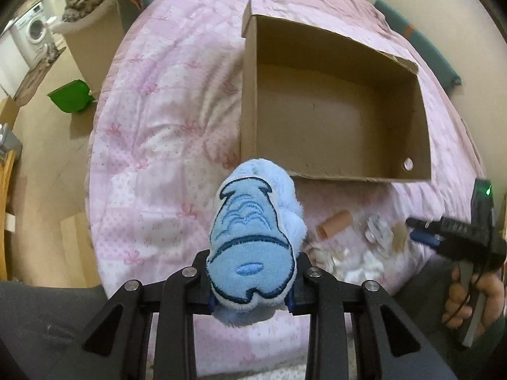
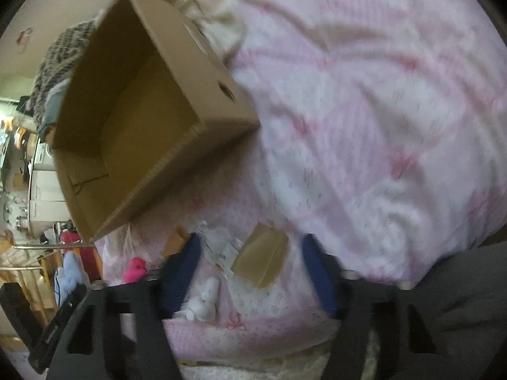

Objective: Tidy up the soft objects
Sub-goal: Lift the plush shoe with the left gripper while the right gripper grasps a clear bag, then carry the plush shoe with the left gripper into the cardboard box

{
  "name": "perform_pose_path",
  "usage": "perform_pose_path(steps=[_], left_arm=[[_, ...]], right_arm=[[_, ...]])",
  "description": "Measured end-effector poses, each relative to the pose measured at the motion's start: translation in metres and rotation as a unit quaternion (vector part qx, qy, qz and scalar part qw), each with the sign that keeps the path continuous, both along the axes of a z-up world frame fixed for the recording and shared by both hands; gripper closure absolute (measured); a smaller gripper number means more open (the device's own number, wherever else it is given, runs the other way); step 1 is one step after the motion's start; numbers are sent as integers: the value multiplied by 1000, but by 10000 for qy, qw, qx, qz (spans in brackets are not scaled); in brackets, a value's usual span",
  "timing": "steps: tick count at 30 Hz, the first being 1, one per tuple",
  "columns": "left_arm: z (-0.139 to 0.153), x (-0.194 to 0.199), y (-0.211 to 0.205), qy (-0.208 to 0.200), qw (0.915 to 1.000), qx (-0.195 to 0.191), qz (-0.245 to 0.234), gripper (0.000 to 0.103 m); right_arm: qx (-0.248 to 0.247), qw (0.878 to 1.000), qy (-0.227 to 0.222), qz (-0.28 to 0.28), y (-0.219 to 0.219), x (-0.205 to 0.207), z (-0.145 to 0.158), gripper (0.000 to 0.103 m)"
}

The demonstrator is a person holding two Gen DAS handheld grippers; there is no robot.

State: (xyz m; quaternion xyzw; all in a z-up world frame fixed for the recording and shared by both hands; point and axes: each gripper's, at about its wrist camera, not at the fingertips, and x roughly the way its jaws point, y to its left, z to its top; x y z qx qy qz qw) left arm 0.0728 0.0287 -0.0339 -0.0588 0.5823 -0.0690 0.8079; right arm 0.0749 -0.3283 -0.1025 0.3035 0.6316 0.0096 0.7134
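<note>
My left gripper (image 1: 252,280) is shut on a light blue plush toy (image 1: 253,237) with an embroidered face, held above the pink bedspread just in front of the near wall of an open, empty cardboard box (image 1: 332,104). My right gripper (image 2: 250,247) is open and empty, its blue-padded fingers (image 2: 317,272) spread over a pile of small items: a brown card piece (image 2: 261,259), clear wrappers (image 2: 221,250) and a small white plush (image 2: 202,300). The right gripper also shows at the right edge of the left wrist view (image 1: 421,228). The box shows in the right wrist view (image 2: 142,110) at upper left.
The pink patterned quilt (image 1: 164,133) covers the bed. A pink tube (image 1: 336,223) and white fluffy bits (image 1: 358,266) lie near the box. A pink plush (image 2: 136,267) lies at the left. A green bin (image 1: 71,95) sits on the floor left of the bed.
</note>
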Motion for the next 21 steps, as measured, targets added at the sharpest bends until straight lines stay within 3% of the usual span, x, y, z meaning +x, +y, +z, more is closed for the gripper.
perform_pose_path(steps=[4,10,17,21], left_arm=[[-22,2,0,233,9997,-80,82,76],[-27,-1,4,203,9997,-54,87,76],[-20,1,6,120,9996,-29,242,75],[-14,-2,11,29,9994,-104,340,75]], right_arm=[[-233,9995,172,141,7,5,-11,54],[-544,9982,105,229,11,5,-11,91],[-683,9972,-191,255,13,-6,7,94],[-681,9946,-741,236,11,-13,35,94]])
